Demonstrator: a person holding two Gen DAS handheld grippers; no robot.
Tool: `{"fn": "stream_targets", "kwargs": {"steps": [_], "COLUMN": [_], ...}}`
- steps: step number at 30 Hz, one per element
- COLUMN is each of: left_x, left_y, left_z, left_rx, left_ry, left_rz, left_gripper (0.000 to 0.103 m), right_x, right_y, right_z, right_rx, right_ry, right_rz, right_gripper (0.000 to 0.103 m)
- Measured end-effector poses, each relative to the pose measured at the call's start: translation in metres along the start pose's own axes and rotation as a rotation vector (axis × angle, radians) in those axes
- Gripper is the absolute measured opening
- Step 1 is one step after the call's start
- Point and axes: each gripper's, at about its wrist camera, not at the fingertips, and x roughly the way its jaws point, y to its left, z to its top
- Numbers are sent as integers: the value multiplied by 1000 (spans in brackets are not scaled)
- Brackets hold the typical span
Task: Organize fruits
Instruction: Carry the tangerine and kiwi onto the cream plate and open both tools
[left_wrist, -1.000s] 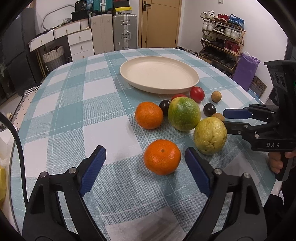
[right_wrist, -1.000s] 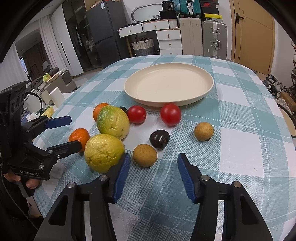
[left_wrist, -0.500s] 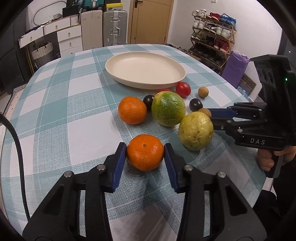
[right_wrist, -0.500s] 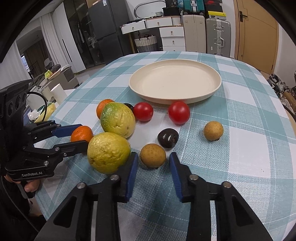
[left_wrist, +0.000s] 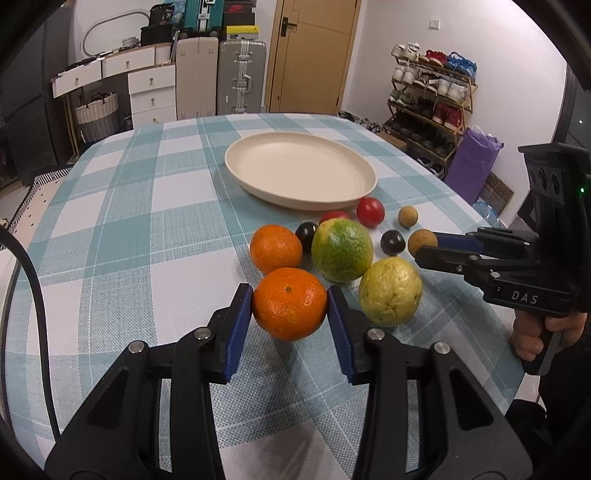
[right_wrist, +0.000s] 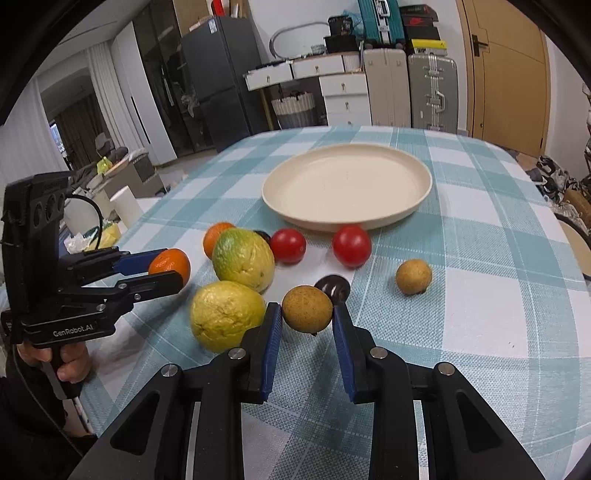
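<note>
The left gripper (left_wrist: 290, 304) has its jaws clamped on an orange (left_wrist: 290, 302), the right gripper (right_wrist: 307, 320) likewise on a brown fruit (right_wrist: 306, 308).

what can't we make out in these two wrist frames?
- Left wrist: second red tomato, mostly hidden behind the green-yellow fruit.
- Right wrist: dark plum, partly hidden behind the brown fruit in the right hand-held gripper.
- Right wrist: other dark plum, only a sliver behind the green-yellow fruit.
- Both: whether the gripped fruits are off the tablecloth.
</note>
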Motion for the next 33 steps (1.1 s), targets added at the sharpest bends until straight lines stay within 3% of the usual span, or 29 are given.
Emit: {"fn": "stream_targets", "kwargs": {"steps": [16,33], "left_x": [-13,22], "left_y": [-5,-9], "left_z": [31,78], "left_rx": [-9,3], "left_ry": [-115,-159], "left_rz": [21,33], "left_gripper": [38,38], "right_x": [-19,-3], "right_y": [-5,-21], "right_z": [23,51], "right_rx": [12,69], "right_ry": [-95,-120], "right_rz": [-20,-46], "right_gripper": [29,29]}}
